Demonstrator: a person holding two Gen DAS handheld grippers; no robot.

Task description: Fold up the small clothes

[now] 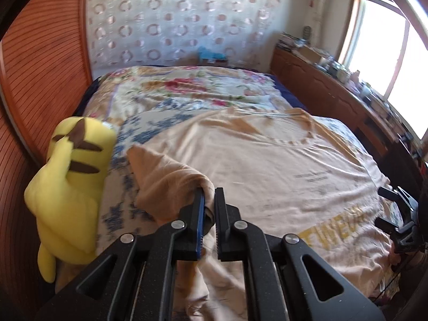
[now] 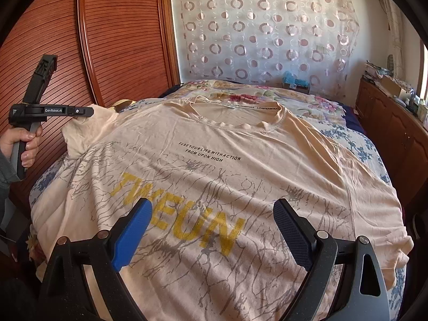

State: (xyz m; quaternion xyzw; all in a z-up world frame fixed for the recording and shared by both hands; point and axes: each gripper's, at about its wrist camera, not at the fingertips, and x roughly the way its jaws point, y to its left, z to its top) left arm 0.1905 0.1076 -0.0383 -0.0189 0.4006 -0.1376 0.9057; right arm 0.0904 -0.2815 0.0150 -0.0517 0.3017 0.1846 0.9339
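A beige T-shirt [image 2: 214, 165] with yellow letters and grey crack print lies face up on the bed, collar at the far end. My left gripper [image 1: 210, 195] is shut on the shirt's left sleeve [image 1: 165, 176] and holds it lifted above the bed; it also shows in the right wrist view [image 2: 89, 111] at the left. My right gripper [image 2: 212, 214] is open and empty, hovering over the shirt's lower front near the yellow letters. It shows in the left wrist view [image 1: 398, 214] at the right edge.
A floral bedspread [image 1: 187, 88] covers the bed. A yellow plush toy [image 1: 72, 176] lies at the bed's left edge by the wooden wardrobe [image 2: 107, 40]. A cluttered wooden cabinet [image 1: 334, 91] runs along the right. A curtain [image 2: 267, 32] hangs behind.
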